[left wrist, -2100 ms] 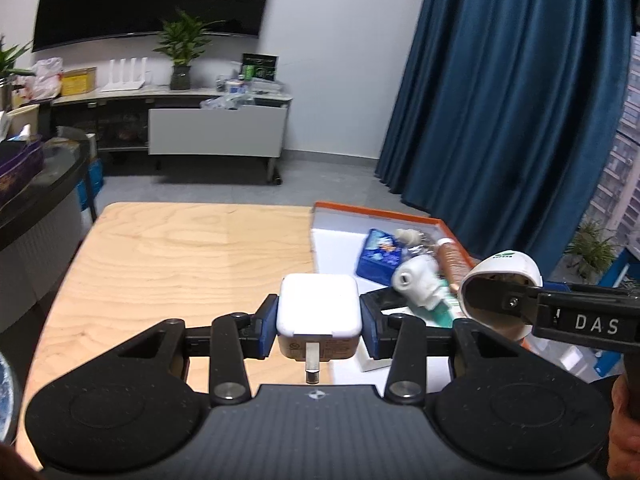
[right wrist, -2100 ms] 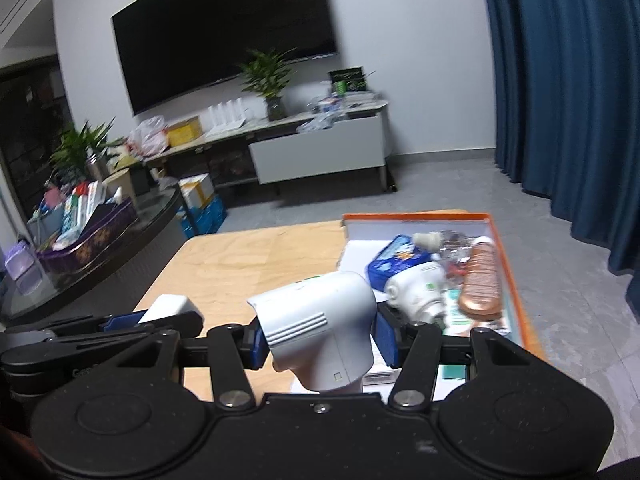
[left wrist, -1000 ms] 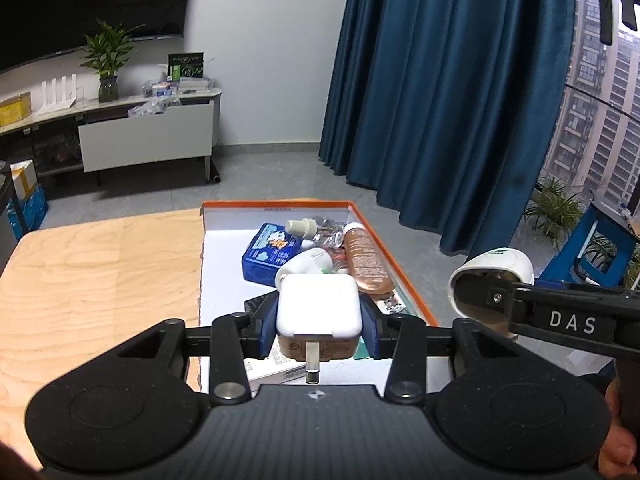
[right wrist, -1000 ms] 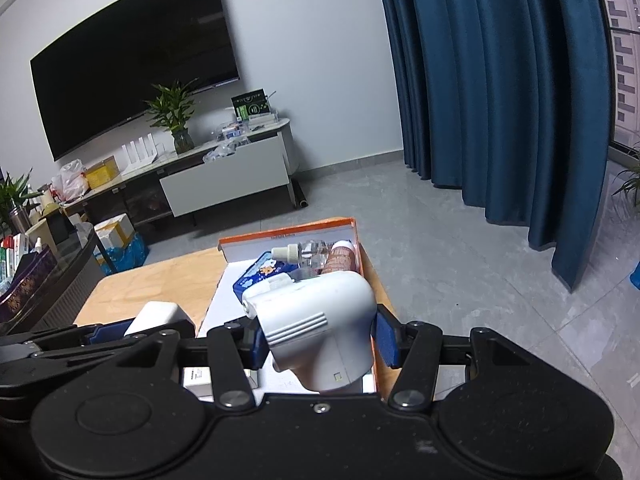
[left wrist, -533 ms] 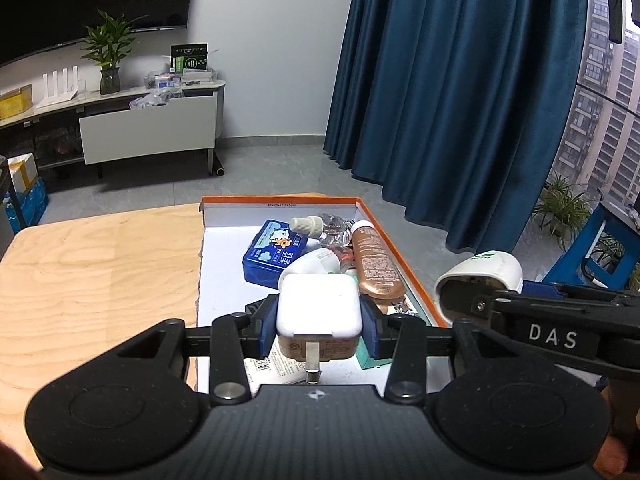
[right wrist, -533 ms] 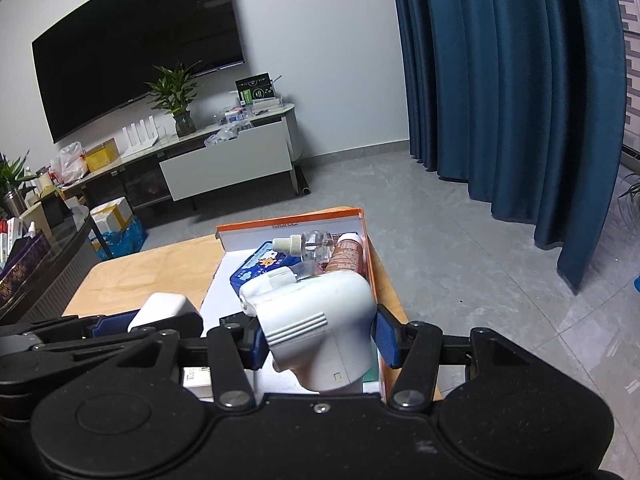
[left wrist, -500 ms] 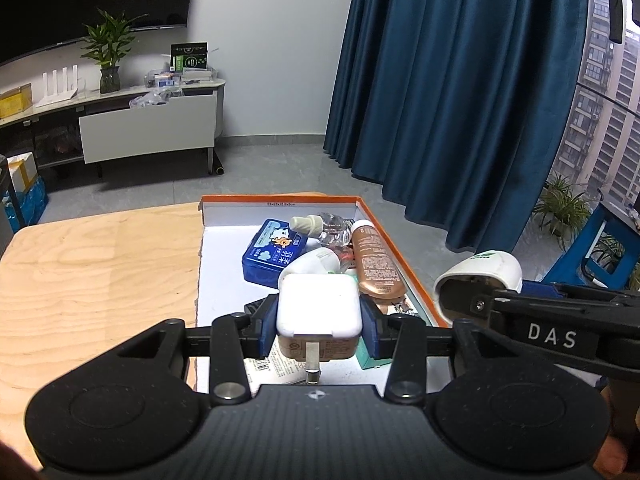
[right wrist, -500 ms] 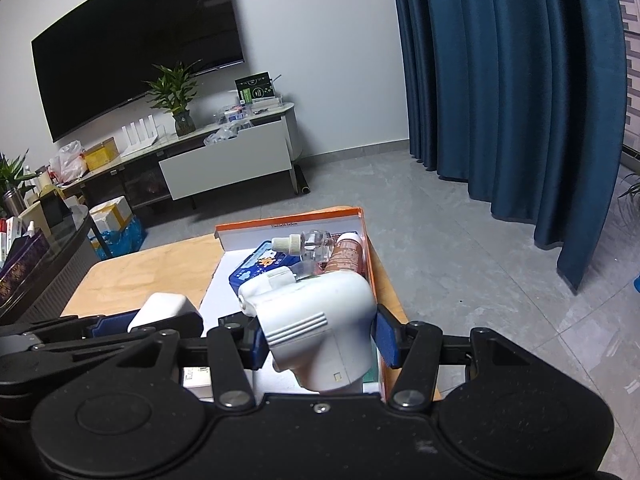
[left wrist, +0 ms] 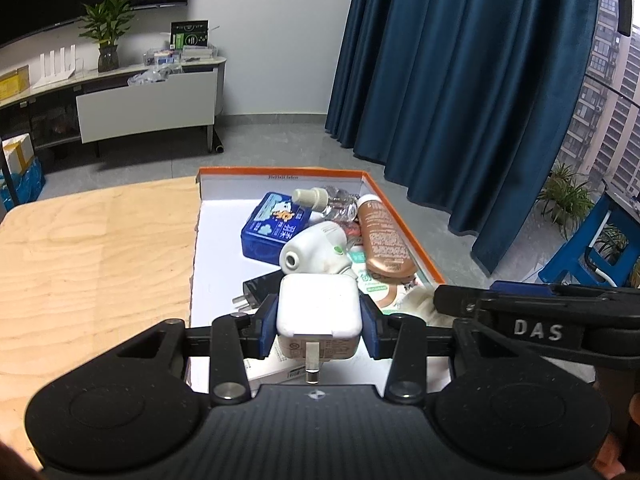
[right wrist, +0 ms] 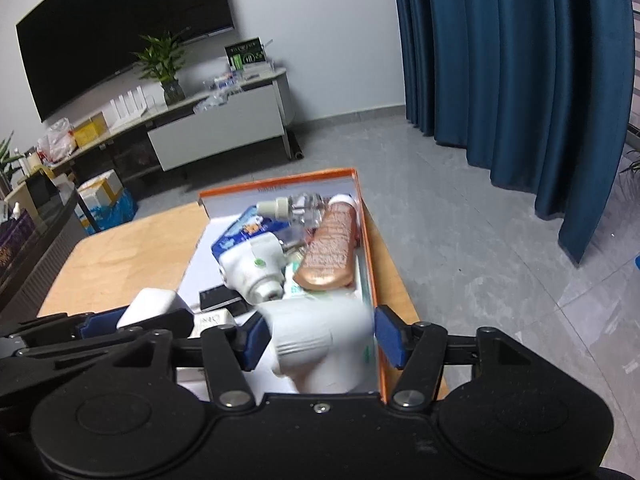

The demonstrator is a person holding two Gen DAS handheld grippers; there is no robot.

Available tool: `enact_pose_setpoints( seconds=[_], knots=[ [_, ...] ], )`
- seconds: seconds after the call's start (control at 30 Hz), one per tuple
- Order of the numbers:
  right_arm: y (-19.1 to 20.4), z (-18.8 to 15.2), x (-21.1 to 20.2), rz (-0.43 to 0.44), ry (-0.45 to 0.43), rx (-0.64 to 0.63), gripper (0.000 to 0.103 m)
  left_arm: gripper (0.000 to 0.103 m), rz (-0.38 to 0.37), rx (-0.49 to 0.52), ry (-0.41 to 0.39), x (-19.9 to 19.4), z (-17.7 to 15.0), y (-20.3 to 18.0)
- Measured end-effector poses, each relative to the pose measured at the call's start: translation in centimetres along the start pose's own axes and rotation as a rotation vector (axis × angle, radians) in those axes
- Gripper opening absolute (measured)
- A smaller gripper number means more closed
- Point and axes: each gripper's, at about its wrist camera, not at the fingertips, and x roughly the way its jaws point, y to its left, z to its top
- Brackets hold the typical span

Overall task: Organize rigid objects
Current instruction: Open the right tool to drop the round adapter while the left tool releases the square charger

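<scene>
My left gripper (left wrist: 319,326) is shut on a white plug charger (left wrist: 318,306), prongs facing the camera, above the near end of an orange-rimmed box (left wrist: 280,172). In the right wrist view my right gripper (right wrist: 322,338) hovers over the box's near right corner (right wrist: 370,248) with its jaws opening. A white elbow-shaped plastic device (right wrist: 320,344), blurred, sits low between them, and a gap shows at the right pad (right wrist: 388,336). The left wrist view catches this device (left wrist: 420,304) just behind the right gripper's black finger (left wrist: 536,320).
The box holds a blue tin (left wrist: 276,226), a white plug-in device (left wrist: 316,254), a brown tube (left wrist: 382,240), a clear dropper bottle (left wrist: 320,198) and a black adapter (left wrist: 260,284). It sits at the right end of a wooden table (left wrist: 92,248). Blue curtains hang on the right.
The right gripper's jaws have widened and the white elbow device has slipped lower between them, now blurred. The right gripper has come down closer over the box. The left gripper holds still.
</scene>
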Motion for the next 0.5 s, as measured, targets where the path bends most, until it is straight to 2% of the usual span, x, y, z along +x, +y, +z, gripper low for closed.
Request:
enact_pose_setpoints(
  seconds=[0.5],
  knots=[
    [-1.3, -0.3, -2.3, -0.009, -0.066, 0.036, 0.076, 0.043, -0.034, 0.014, 0.028, 0.8, -0.4, -1.0]
  ],
)
